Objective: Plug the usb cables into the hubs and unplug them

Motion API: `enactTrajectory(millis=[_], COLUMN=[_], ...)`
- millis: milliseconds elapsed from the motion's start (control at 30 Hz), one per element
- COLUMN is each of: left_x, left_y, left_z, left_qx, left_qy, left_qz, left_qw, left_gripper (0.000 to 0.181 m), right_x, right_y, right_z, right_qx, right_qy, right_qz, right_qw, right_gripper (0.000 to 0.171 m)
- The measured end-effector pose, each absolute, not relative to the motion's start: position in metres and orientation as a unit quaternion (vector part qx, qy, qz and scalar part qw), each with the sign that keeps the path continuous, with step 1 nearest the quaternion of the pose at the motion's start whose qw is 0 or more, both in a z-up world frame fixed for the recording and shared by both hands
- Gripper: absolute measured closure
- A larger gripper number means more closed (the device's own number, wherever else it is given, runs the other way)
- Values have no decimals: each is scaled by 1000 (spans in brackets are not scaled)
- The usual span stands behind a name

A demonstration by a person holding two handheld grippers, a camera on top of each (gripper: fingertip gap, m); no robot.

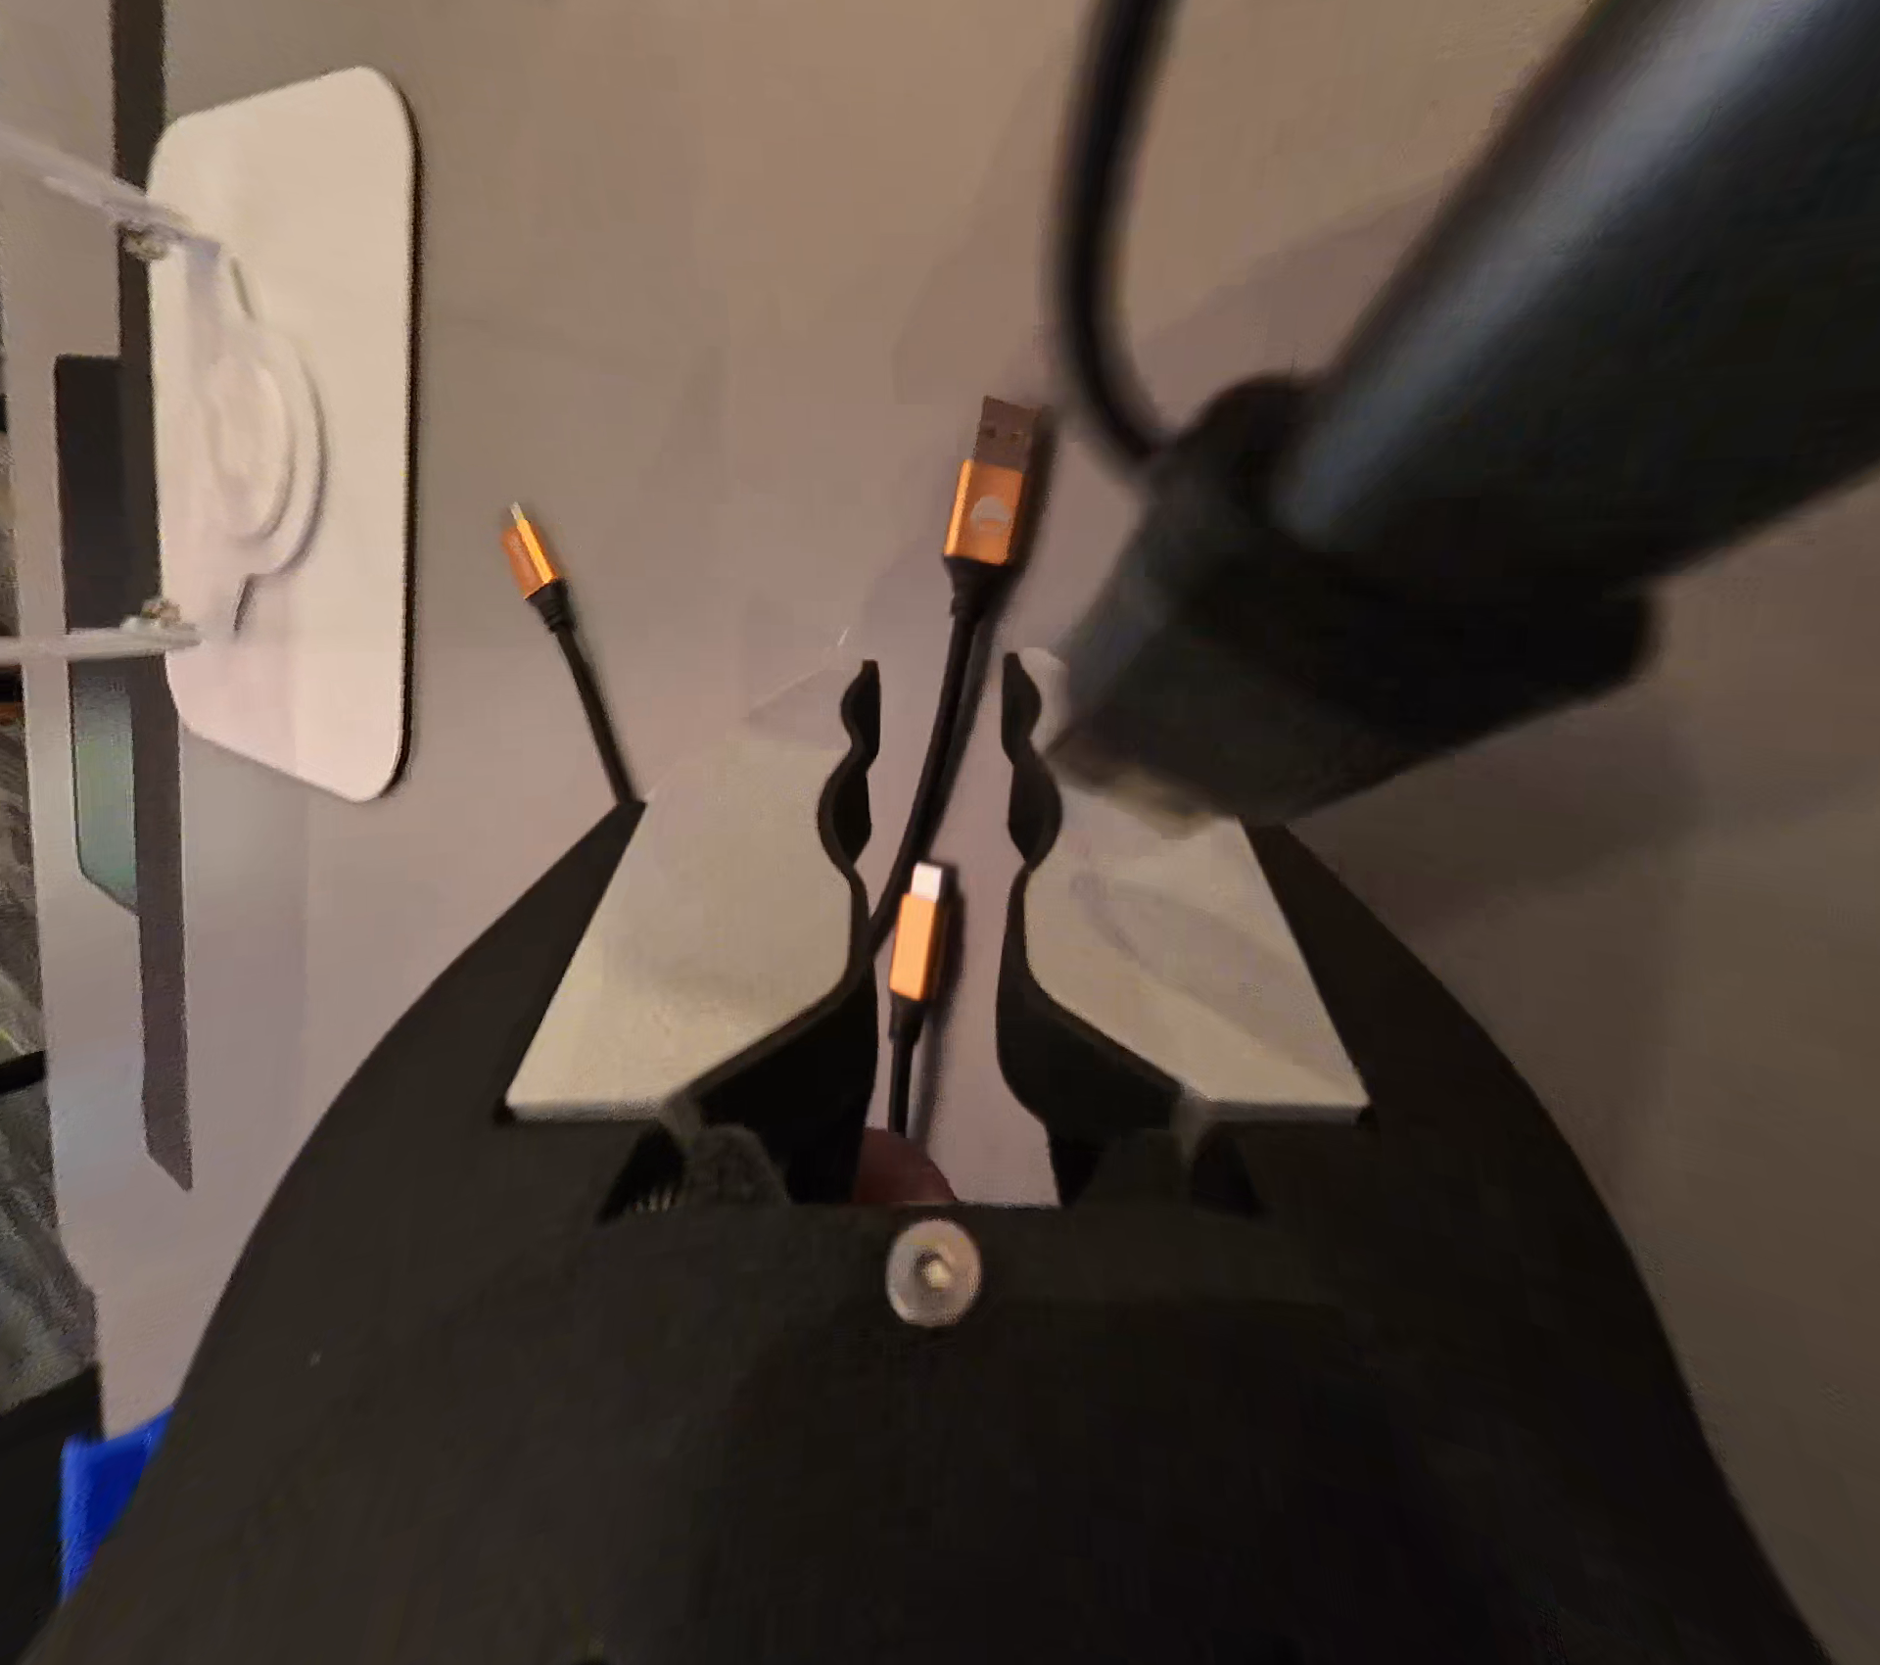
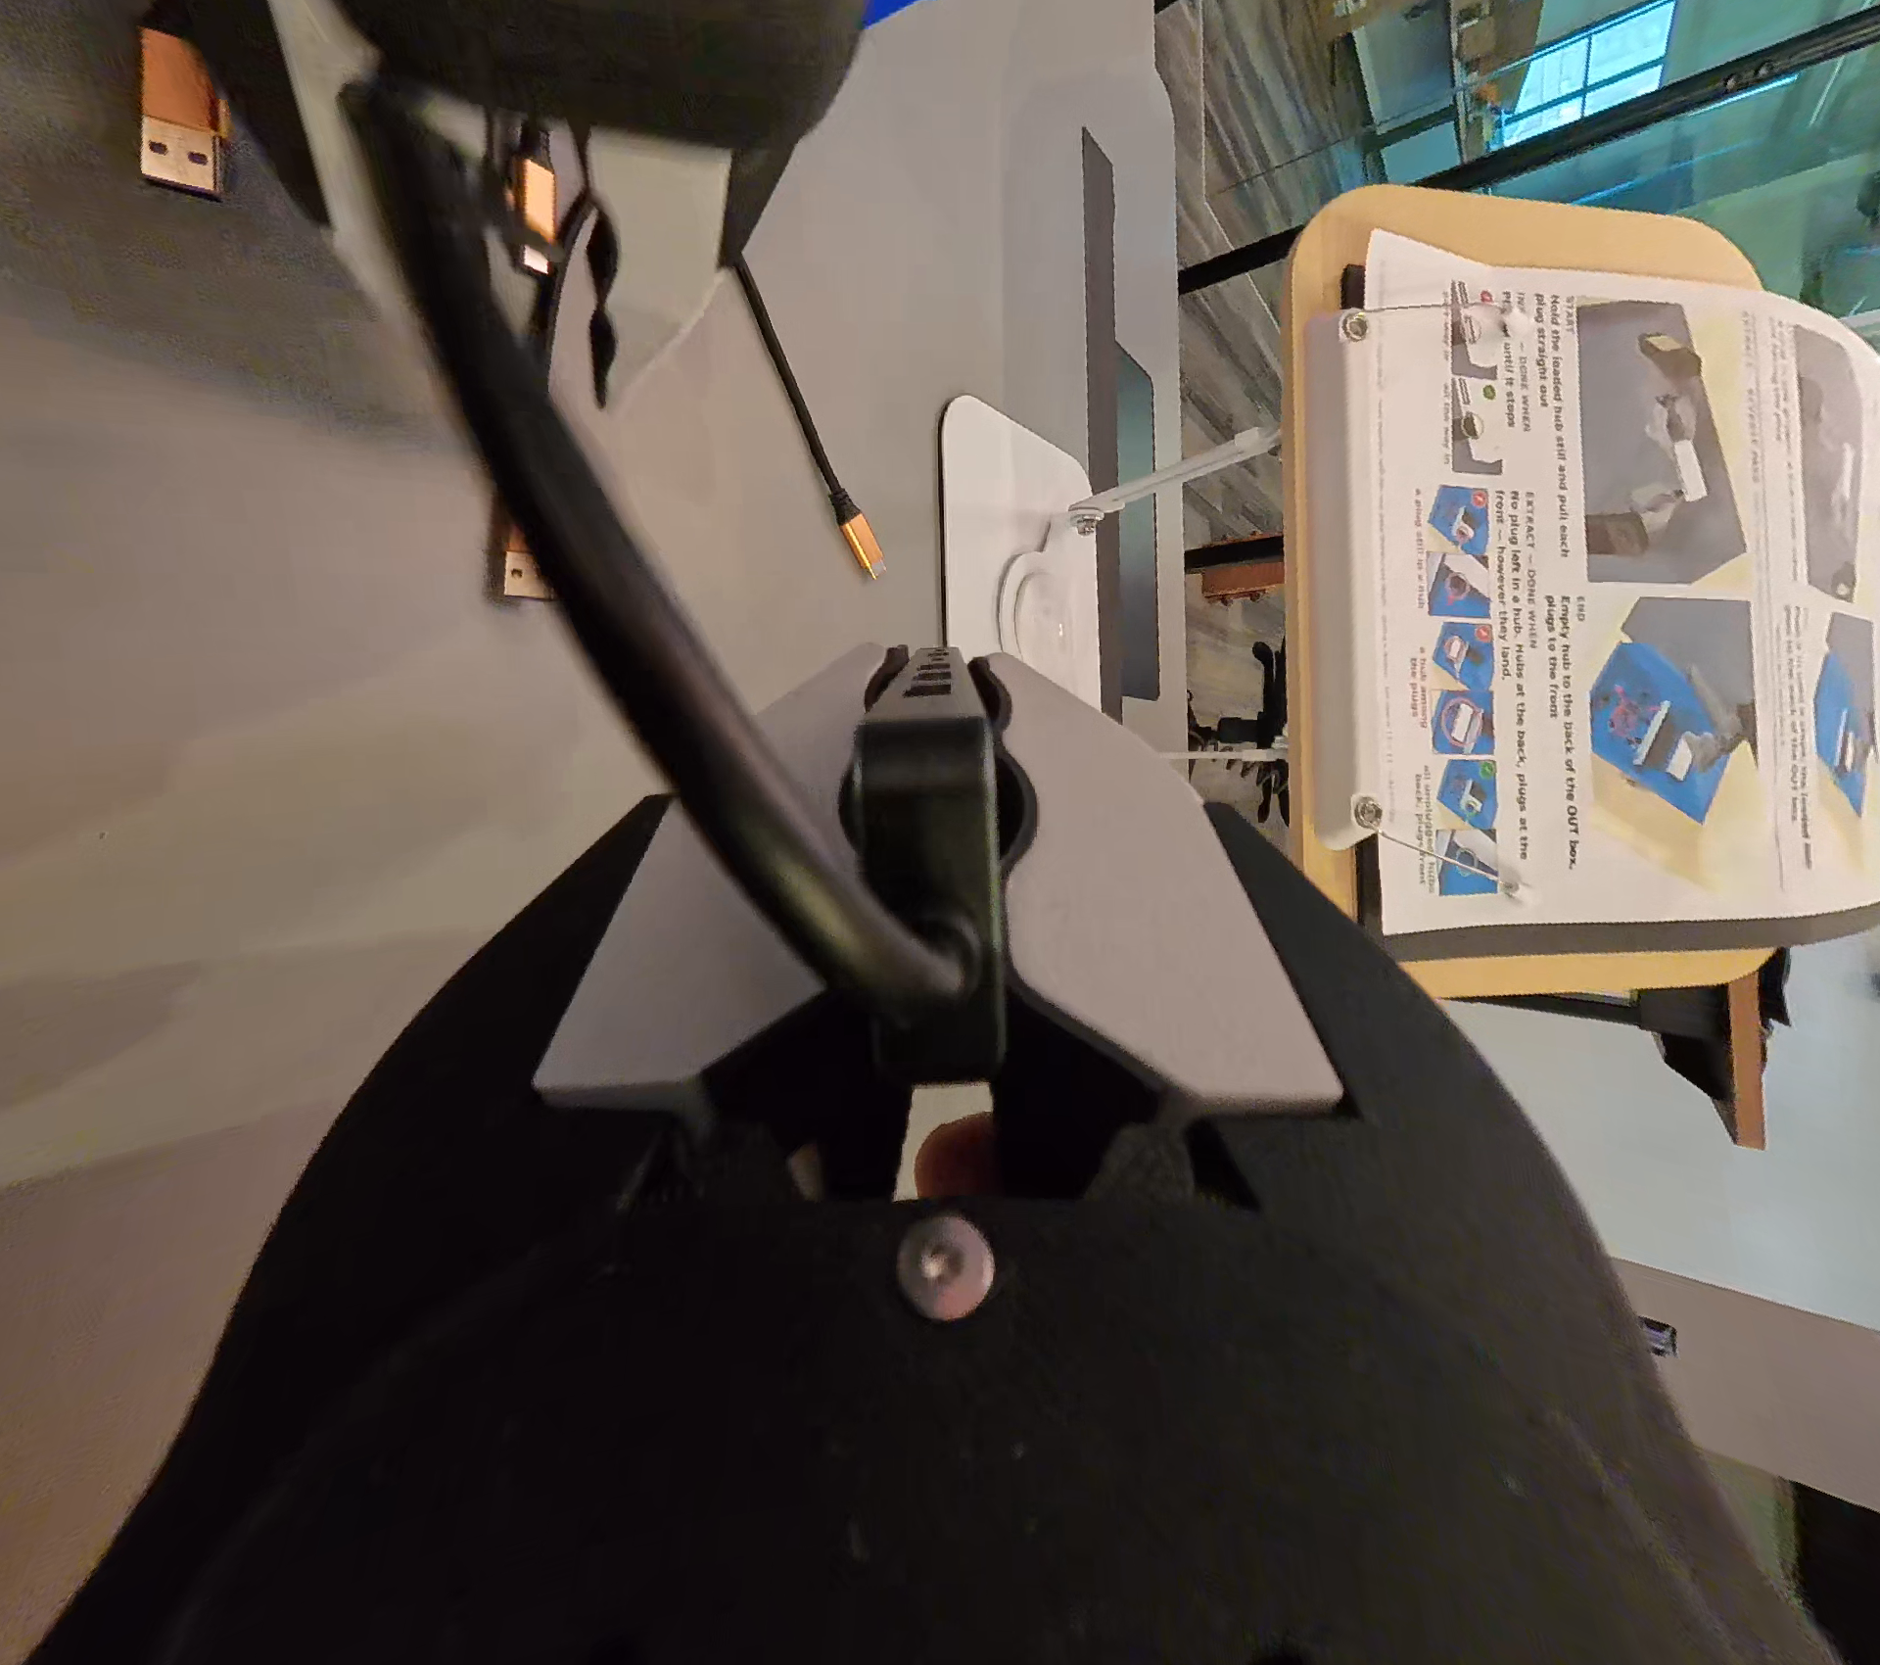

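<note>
Right fingers (image 2: 931,680) clamp black hub (image 2: 926,802) (tilted sideways).

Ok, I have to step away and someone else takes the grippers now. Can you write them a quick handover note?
Right gripper: shut on the black hub, its own lead looping up and left.
Left gripper: open, holding nothing, hovering above the grey table.
Cables: an orange USB-A plug lies just ahead of the left gripper, and a small orange plug lies between the fingers, not gripped. Another small plug lies to the left.
Done: no cable appears plugged into the hub ports in view.
Left: grip a plug with the left gripper and seat it in the hub.
</note>
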State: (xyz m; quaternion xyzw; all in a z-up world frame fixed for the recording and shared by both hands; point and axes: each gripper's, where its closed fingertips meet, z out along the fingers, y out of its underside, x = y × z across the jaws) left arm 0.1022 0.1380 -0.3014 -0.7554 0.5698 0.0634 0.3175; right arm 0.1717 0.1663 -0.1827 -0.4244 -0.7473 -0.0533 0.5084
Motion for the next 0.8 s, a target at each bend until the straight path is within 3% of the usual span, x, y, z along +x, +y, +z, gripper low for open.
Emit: enactTrajectory(millis=[533,800], left_x=[117,119], left_y=[153,132], left_z=[-318,-236], left_qx=[-788,-777], left_qy=[554,525], left_qz=[-9,-115], left_qw=[268,328], left_gripper=[174,175], right_x=[179,176], right_y=[169,168], right_z=[-175,-172], right_qx=[-429,-403], right_qy=[-737,-737], right_qz=[-34,-56], right_qw=[521,540], right_gripper=[159,159])
